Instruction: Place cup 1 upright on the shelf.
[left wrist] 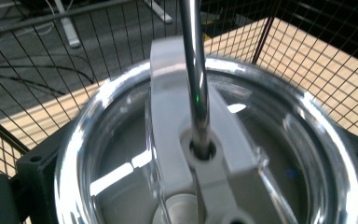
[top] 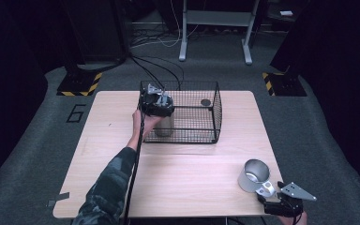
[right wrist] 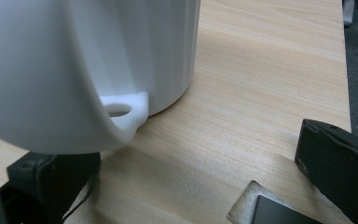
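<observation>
The left tongs (top: pixel 157 104) reached into the wire basket (top: pixel 214 112) on the desk (top: pixel 178 173), clamped on a lidded steel cup (top: pixel 165 125) there. The right tongs (top: pixel 281 201) stood apart beside a metal mug (top: pixel 254 176) near the desk's front right corner.

My left black claw (top: pixel 156 104) sits at a black wire-mesh basket (top: pixel 214 110) of square grid pattern. My right black claw (top: pixel 281 202) has a grey plate. The silver metal mug (top: pixel 253 176) has a white handle. The desk (top: pixel 192 178) shows pale wood grain.
</observation>
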The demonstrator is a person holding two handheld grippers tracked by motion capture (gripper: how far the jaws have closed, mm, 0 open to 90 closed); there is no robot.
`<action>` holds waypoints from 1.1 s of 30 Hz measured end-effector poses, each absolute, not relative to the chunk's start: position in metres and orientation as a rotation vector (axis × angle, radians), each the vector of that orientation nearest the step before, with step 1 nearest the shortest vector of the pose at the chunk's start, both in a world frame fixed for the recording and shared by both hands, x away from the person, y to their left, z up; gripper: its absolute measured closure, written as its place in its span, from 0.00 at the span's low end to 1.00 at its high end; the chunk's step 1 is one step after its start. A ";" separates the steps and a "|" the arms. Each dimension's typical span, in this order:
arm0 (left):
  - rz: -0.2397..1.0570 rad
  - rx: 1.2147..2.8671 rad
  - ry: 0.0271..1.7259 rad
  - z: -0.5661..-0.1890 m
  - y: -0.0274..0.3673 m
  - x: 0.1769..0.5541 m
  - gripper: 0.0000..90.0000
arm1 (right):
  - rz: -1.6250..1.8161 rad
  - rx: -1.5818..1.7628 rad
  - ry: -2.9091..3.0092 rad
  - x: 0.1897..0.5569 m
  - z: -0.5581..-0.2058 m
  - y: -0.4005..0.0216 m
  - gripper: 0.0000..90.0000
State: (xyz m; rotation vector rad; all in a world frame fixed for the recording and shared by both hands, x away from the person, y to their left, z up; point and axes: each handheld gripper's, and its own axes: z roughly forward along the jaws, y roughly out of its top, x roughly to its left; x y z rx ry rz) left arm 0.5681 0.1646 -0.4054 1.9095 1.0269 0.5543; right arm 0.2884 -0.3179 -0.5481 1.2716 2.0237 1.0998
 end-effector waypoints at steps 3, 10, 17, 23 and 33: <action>0.583 1.913 1.006 -0.401 0.162 0.566 0.04 | 1.099 1.271 2.024 0.288 -0.548 -0.318 0.00; 0.650 1.896 0.982 -0.387 0.164 0.557 0.00 | 1.099 1.270 2.024 0.289 -0.548 -0.318 0.00; 0.653 1.857 0.939 -0.357 0.172 0.543 0.00 | 1.099 1.273 2.023 0.288 -0.548 -0.318 0.00; 0.649 1.887 0.877 -0.340 0.179 0.524 0.00 | 1.099 1.272 2.021 0.289 -0.548 -0.318 0.00; 0.643 1.963 0.802 -0.330 0.186 0.492 0.00 | 1.097 1.270 2.019 0.289 -0.548 -0.318 0.00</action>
